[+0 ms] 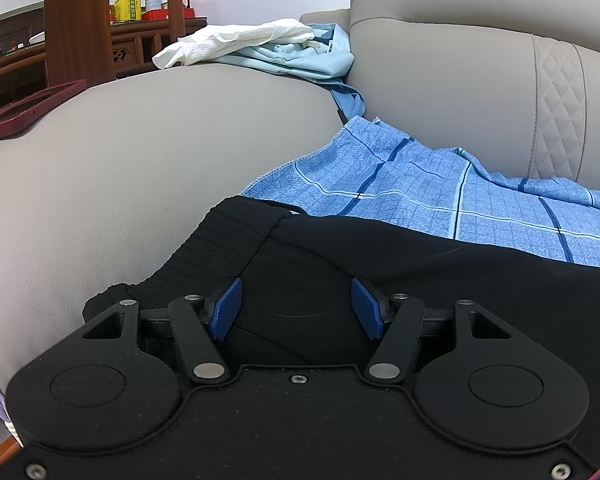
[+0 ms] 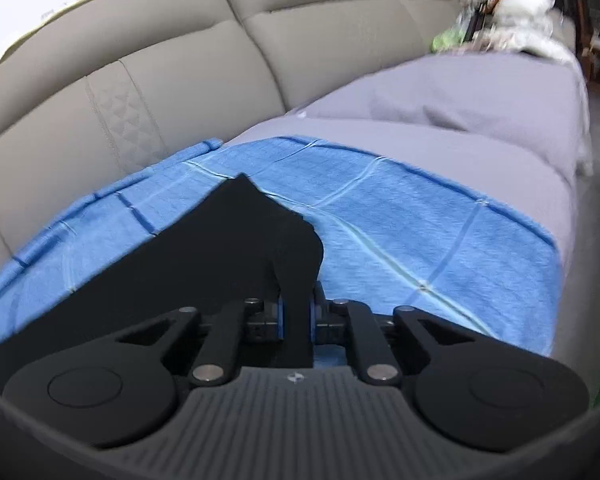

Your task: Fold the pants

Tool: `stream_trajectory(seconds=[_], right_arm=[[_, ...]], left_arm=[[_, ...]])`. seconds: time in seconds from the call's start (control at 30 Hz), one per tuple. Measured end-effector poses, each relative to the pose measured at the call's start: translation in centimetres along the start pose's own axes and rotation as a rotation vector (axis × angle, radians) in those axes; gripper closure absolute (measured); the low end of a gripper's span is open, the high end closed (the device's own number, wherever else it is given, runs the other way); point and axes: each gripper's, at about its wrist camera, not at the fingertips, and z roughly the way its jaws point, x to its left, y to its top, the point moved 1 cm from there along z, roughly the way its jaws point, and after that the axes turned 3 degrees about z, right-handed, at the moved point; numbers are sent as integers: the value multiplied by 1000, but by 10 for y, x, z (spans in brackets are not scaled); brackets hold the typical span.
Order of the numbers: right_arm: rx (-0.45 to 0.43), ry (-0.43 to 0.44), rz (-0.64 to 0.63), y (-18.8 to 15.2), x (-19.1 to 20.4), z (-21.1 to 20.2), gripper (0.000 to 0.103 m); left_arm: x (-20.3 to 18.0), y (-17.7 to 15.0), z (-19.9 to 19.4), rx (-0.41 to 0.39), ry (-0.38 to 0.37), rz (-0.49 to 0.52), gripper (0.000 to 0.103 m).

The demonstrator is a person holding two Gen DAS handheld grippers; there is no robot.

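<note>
Black pants lie on a blue checked cloth on a beige sofa seat. In the left wrist view their ribbed waistband is toward the left. My left gripper is open just above the pants below the waistband, its blue pads apart and holding nothing. In the right wrist view my right gripper is shut on a lifted fold of the black pants, which rises in a peak over the blue cloth.
The sofa backrest stands behind. A white towel and pale blue clothes are heaped on the armrest. A wooden chair and a sideboard with bottles are at far left. A grey sheet covers the seat further along; clutter lies at the far end.
</note>
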Motion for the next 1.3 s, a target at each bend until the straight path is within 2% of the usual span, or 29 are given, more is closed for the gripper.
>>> stream_trajectory(seconds=[0.1, 0.23, 0.33, 0.4, 0.47, 0.53, 0.57, 0.6, 0.63, 0.77, 0.8, 0.93, 1.03, 1.07, 1.17, 1.23, 1.3], right_arm=[[-31, 19, -80, 7, 38, -13, 90], [-28, 173, -292, -12, 144, -38, 90], [5, 359, -482, -63, 235, -67, 90], [59, 495, -581, -112, 287, -88, 90], [151, 624, -669, -167, 328, -105, 89], [215, 696, -784, -220, 352, -119, 89], [204, 719, -840, -244, 358, -129, 89], [130, 715, -896, -260, 361, -141, 89], [102, 721, -959, -271, 366, -152, 88], [124, 727, -939, -277, 369, -161, 86], [119, 730, -947, -277, 368, -161, 80], [132, 780, -965, -276, 358, -174, 35], [129, 842, -977, -273, 347, -189, 28], [129, 858, -981, -271, 341, -195, 26], [132, 892, -967, -262, 321, -208, 21], [120, 888, -936, -253, 304, -212, 16], [90, 840, -900, -243, 285, -213, 15]], left_arm=[[2, 0, 0, 0, -13, -10, 42], [3, 0, 0, 1, -27, -22, 40], [4, 0, 0, 3, -28, -24, 40], [4, 0, -1, 4, -24, -28, 39], [4, 0, -2, 4, -22, -29, 39], [4, 0, -2, 6, -20, -35, 38], [3, 0, -3, 7, -18, -36, 38], [3, 0, -3, 8, -16, -34, 38], [3, 0, -2, 8, -15, -32, 37], [2, 0, -2, 9, -14, -30, 37], [2, 0, -2, 9, -15, -32, 37], [4, 1, -2, 12, -25, -40, 32], [6, 1, -8, -7, -31, -52, 32], [9, 1, -16, -37, -49, -76, 32], [11, 4, -47, -139, -184, -110, 28], [3, 6, -70, -200, -258, -62, 27], [-9, 2, -92, -248, -311, 1, 27]])
